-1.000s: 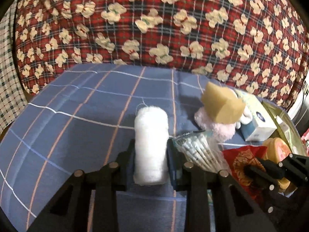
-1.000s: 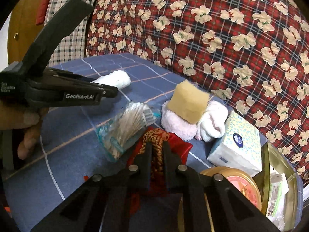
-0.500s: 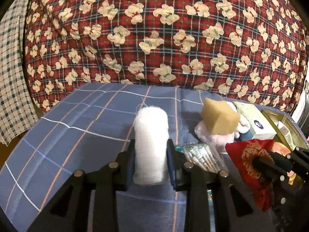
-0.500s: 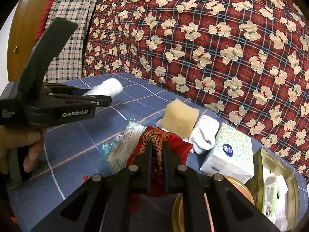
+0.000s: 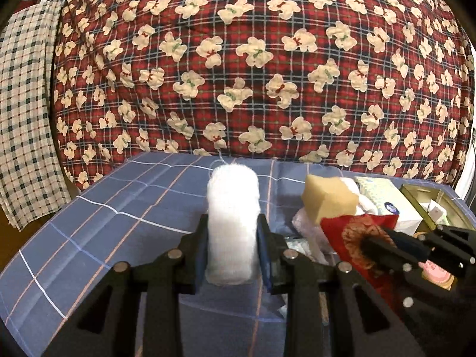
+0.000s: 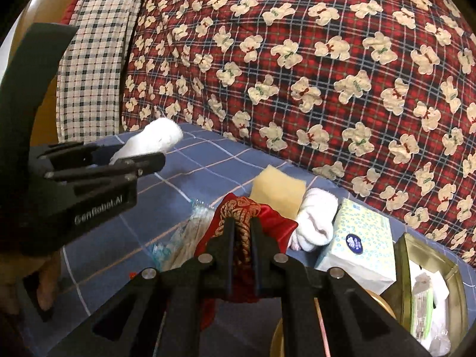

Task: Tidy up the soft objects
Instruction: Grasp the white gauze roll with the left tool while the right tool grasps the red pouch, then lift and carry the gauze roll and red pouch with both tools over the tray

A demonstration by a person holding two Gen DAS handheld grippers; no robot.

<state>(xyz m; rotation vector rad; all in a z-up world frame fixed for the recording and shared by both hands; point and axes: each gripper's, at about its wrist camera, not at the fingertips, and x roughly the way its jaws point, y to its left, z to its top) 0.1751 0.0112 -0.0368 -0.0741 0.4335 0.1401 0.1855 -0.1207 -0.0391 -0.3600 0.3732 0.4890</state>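
**Two grippers, each clamping one soft item above the blue checked cloth**

Left gripper [image 5: 232,235]: its two jaws are pressing on one white fluffy roll [image 5: 232,223], which is standing out past the fingertips and hanging clear of the blue checked cloth [image 5: 119,208]. From the right wrist view the same roll [image 6: 150,144] is pointing toward the quilt. A hand [image 6: 26,270] is gripping the handle.

Right gripper [image 6: 241,232]: jaws are sitting almost together, pinching one red pouch with gold embroidery [image 6: 247,217]; the fabric is bunching on both sides of the fingers.

Items lying on the cloth, counted:
- one yellow sponge block [image 6: 278,190], resting on the white and pink soft things
- one white sock bundle [image 6: 316,217], touching the sponge
- one tissue pack [image 6: 361,244], just beside the sock
- one clear packet of cotton swabs [image 6: 184,238], partly under the pouch
- one open gold tin [image 6: 428,285], with small packets inside
- one round pink-lidded tin [image 5: 435,269], mostly hidden

One red bear-print quilt [image 5: 253,59] is filling the background; one checked fabric [image 5: 23,119] is hanging at its left.
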